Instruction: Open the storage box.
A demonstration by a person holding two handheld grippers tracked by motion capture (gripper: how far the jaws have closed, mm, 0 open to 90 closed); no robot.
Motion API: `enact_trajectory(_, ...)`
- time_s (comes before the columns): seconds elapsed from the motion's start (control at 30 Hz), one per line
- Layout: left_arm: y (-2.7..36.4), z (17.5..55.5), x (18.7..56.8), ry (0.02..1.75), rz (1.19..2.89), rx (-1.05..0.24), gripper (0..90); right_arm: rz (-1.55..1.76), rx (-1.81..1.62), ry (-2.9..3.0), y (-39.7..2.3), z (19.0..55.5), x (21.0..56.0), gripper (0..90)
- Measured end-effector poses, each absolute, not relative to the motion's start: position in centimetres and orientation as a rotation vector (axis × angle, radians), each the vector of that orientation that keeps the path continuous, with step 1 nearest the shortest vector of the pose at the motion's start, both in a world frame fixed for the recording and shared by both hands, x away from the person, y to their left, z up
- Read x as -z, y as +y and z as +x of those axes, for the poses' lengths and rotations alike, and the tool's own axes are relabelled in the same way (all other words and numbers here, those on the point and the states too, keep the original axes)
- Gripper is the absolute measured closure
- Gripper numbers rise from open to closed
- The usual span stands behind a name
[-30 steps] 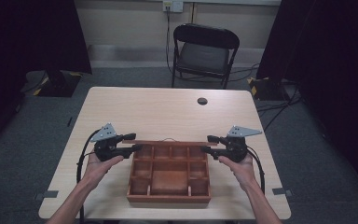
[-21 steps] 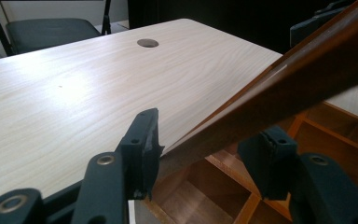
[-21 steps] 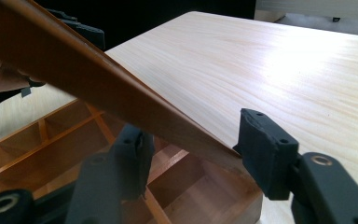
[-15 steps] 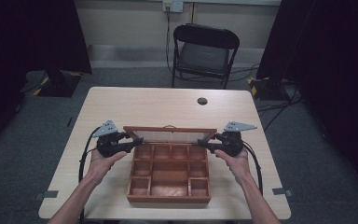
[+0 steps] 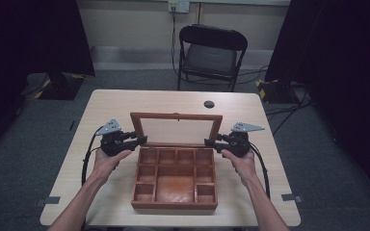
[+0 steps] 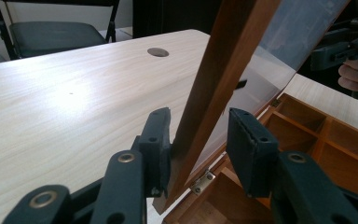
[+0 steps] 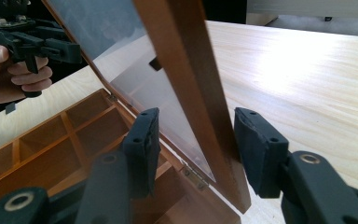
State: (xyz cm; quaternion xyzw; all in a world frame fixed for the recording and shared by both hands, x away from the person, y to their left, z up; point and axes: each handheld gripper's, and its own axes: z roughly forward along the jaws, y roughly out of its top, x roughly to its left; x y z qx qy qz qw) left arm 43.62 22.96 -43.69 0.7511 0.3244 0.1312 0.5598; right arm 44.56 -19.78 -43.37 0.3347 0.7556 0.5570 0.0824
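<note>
Wooden compartment box (image 5: 174,180) sits at the near middle of the desk (image 5: 125,103), base flat, about 9 open compartments, all look bare. Its glass-paned lid (image 5: 176,129) is swung up on the rear hinges, near upright, leaning slightly back. Step in hand reads as opening the lid fully with both tools. Left tool (image 5: 136,140) straddles the lid's left frame rail low down near the hinge (image 6: 202,180); in the left gripper view 1 pad touches the rail's outer face, the other stands off the glass side, jaws have just been closing, so not clamped yet. Right tool (image 5: 213,142) straddles the right rail the same way; in the right gripper view both pads show gaps to the wood, jaws also just closing, so it's open around the rail. To do it well: keep both tools level with each other so the frame doesn't twist, press on wood not glass, move slowly past vertical, don't let the lid drop backward onto the hinges. Farther off: small round grommet (image 5: 209,104) on the desk, folding chair (image 5: 211,54) behind.
</note>
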Motion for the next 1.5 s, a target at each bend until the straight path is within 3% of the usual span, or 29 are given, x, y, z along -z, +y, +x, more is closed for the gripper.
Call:
enact_trajectory(0.3, 22.8, 44.4, 44.5, 0.805, 1.744, -0.293, 61.0, 1.014, -1.639, 2.246, -19.5, 45.2, 43.6, 53.1)
enact_trajectory(0.47, 22.8, 44.7, 44.7, 0.811, 1.734, -0.277, 61.5, 1.026, -1.636, 2.234, -19.7, 45.7, 43.8, 61.5)
enact_trajectory(1.1, 22.8, 46.4, 45.1, 0.88, 1.723, -0.237, 65.2, 1.118, -1.628, 2.162, -19.2, 46.9, 44.5, 62.4)
enact_trajectory(1.27, 22.7, 46.7, 45.5, 0.896, 1.706, -0.22, 63.8, 1.14, -1.642, 2.147, -19.1, 47.2, 44.8, 62.0)
enact_trajectory(1.4, 22.3, 46.7, 45.6, 0.892, 1.717, -0.223, 56.0, 1.155, -1.67, 2.137, -19.2, 47.4, 44.9, 62.6)
enact_trajectory(1.5, 22.4, 46.9, 45.7, 0.908, 1.701, -0.206, 56.7, 1.16, -1.687, 2.137, -19.3, 47.6, 45.0, 63.1)
